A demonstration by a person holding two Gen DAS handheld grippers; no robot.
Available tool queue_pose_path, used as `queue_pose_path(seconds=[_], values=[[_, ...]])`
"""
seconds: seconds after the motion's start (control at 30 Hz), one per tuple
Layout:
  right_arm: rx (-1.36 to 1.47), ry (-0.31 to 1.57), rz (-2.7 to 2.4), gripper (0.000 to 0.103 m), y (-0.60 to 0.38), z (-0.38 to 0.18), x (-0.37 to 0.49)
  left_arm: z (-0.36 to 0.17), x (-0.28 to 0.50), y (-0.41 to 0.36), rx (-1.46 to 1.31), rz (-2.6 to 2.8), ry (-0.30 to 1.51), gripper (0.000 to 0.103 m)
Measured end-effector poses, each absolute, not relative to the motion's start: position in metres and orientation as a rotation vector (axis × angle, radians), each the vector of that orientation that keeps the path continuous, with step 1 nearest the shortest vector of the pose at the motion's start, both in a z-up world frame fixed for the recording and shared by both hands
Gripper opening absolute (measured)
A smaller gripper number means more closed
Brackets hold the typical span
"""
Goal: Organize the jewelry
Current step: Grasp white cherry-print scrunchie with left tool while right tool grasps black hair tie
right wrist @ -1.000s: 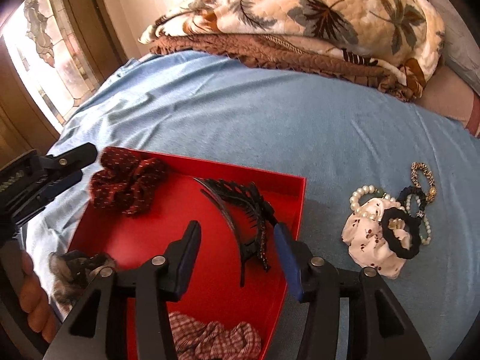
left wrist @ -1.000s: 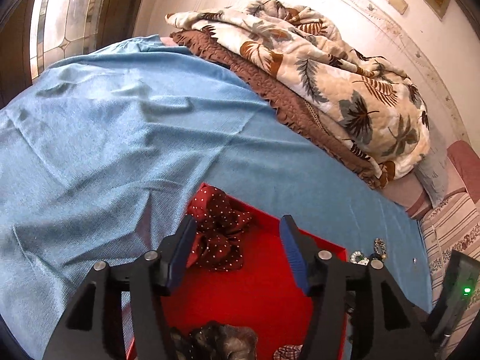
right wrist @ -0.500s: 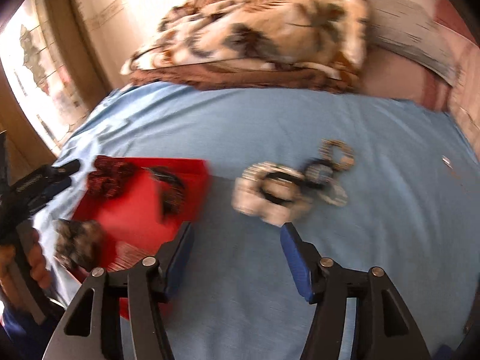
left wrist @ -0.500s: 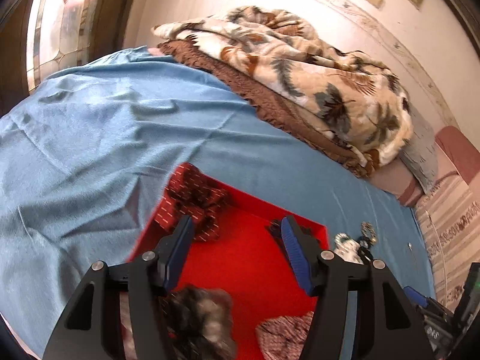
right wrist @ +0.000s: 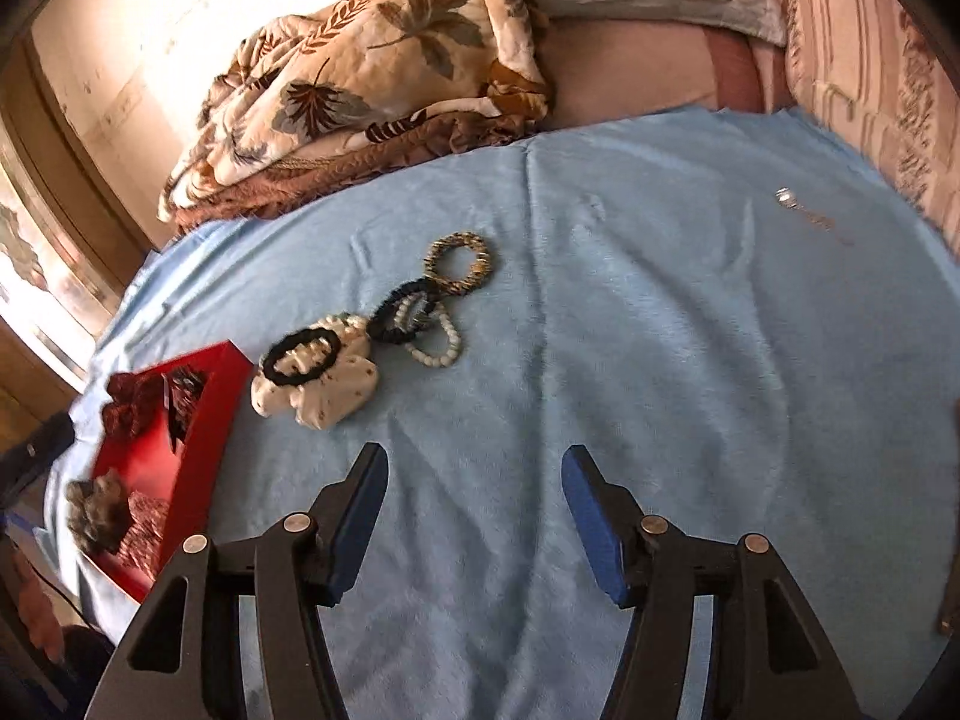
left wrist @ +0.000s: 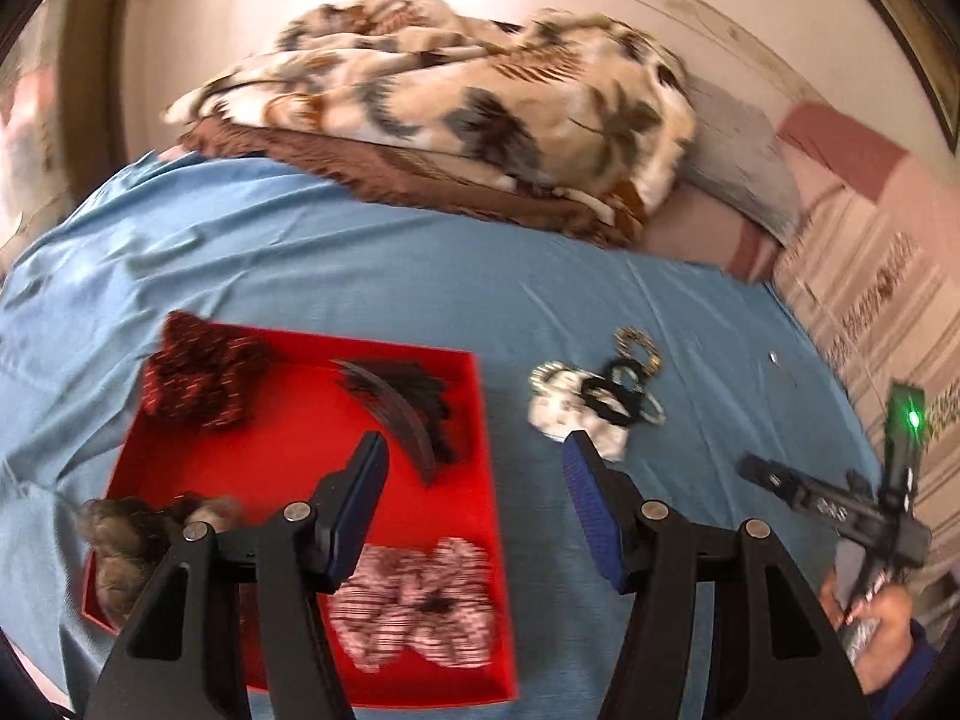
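Red cardboard or plastic — the tray [left wrist: 486, 480] sits on a blue bedsheet [right wrist: 660, 390], already holding a dotted maroon scrunchie [left wrist: 198, 381], a black claw clip [left wrist: 402, 408], a furry grey-brown scrunchie [left wrist: 132, 546] and a pink checked scrunchie [left wrist: 414, 606]. Just beside its right wall, on the bare sheet, lies the unsorted cluster: a white scrunchie [right wrist: 318, 390] with a black hair tie [right wrist: 300, 354] resting on it, a dark blue tie [right wrist: 399, 315], a pale bead bracelet [right wrist: 435, 345] and a gold-and-black band [right wrist: 459, 255], several overlapping or touching.

Both tools are empty, jaws spread wide. The left gripper [left wrist: 474, 504] hangs over the tray's right edge; the right gripper [right wrist: 474, 510] hovers above open sheet, near the cluster but apart from it.

Everything in the pile looks light and limp. The fabric scrunchie should compress easily — a pinch across its puffed body would likely hold. The bracelet is probably smooth and prone to slipping, so closing on one side of the loop seems safer than trying to span it. Because the rings interlock, lifting one may drag its neighbours; the gold band at the far end appears the least tangled.
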State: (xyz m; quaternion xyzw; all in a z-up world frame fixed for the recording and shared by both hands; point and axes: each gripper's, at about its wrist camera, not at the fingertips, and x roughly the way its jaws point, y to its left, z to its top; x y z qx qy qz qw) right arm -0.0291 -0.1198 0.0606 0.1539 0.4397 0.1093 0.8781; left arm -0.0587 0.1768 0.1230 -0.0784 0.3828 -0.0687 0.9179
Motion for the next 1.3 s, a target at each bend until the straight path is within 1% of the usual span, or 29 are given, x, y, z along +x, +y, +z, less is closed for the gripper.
queue_pose_path(seconds=[0.1, 0.17, 0.23, 0.37, 0.4, 0.43, 0.47, 0.5, 0.63, 0.87, 0.97, 1.13, 1.17, 1.2, 1.23, 1.3], values=[[0.429, 0.934, 0.32, 0.065, -0.113, 0.054, -0.009, 0.121, -0.054, 0.158, -0.134, -0.157, 0.803, 0.059], [0.499, 0.942, 0.379, 0.063, -0.104, 0.049, 0.009, 0.117, -0.051, 0.147, -0.114, -0.16, 0.821, 0.059], [0.528, 0.951, 0.417, 0.055, -0.092, 0.045, 0.025, 0.112, -0.047, 0.141, -0.098, -0.157, 0.839, 0.059], [0.545, 0.988, 0.466, 0.049, -0.069, 0.031, 0.053, 0.107, -0.038, 0.137, -0.088, -0.149, 0.863, 0.059], [0.547, 1.0, 0.476, 0.04, -0.065, 0.027, 0.057, 0.105, -0.035, 0.135, -0.087, -0.147, 0.87, 0.059], [0.548, 1.018, 0.489, 0.019, -0.063, 0.022, 0.06, 0.104, -0.033, 0.135, -0.087, -0.145, 0.874, 0.059], [0.553, 1.031, 0.5, 0.01, -0.062, 0.019, 0.062, 0.104, -0.03, 0.134, -0.09, -0.142, 0.878, 0.059], [0.563, 1.036, 0.508, 0.009, -0.064, 0.017, 0.061, 0.103, -0.027, 0.133, -0.093, -0.141, 0.881, 0.059], [0.547, 1.027, 0.474, 0.008, -0.085, 0.025, 0.051, 0.097, -0.009, 0.125, -0.11, -0.136, 0.906, 0.059], [0.365, 1.081, 0.31, 0.008, -0.132, 0.042, 0.015, 0.073, 0.025, 0.094, -0.076, -0.144, 0.98, 0.059], [0.288, 1.09, 0.263, 0.01, -0.144, 0.037, 0.002, 0.06, 0.039, 0.086, -0.047, -0.122, 1.012, 0.059], [0.276, 1.088, 0.26, 0.01, -0.148, 0.032, 0.005, 0.044, 0.058, 0.077, -0.025, -0.102, 1.055, 0.059], [0.271, 1.084, 0.265, 0.011, -0.146, 0.031, 0.005, 0.041, 0.06, 0.074, -0.018, -0.1, 1.064, 0.059], [0.263, 1.083, 0.27, 0.018, -0.145, 0.03, 0.006, 0.038, 0.061, 0.073, -0.014, -0.099, 1.071, 0.059], [0.258, 1.083, 0.271, 0.028, -0.144, 0.029, 0.006, 0.035, 0.063, 0.071, -0.011, -0.096, 1.079, 0.059], [0.248, 1.082, 0.268, 0.034, -0.14, 0.027, 0.005, 0.03, 0.065, 0.068, -0.009, -0.098, 1.092, 0.059]])
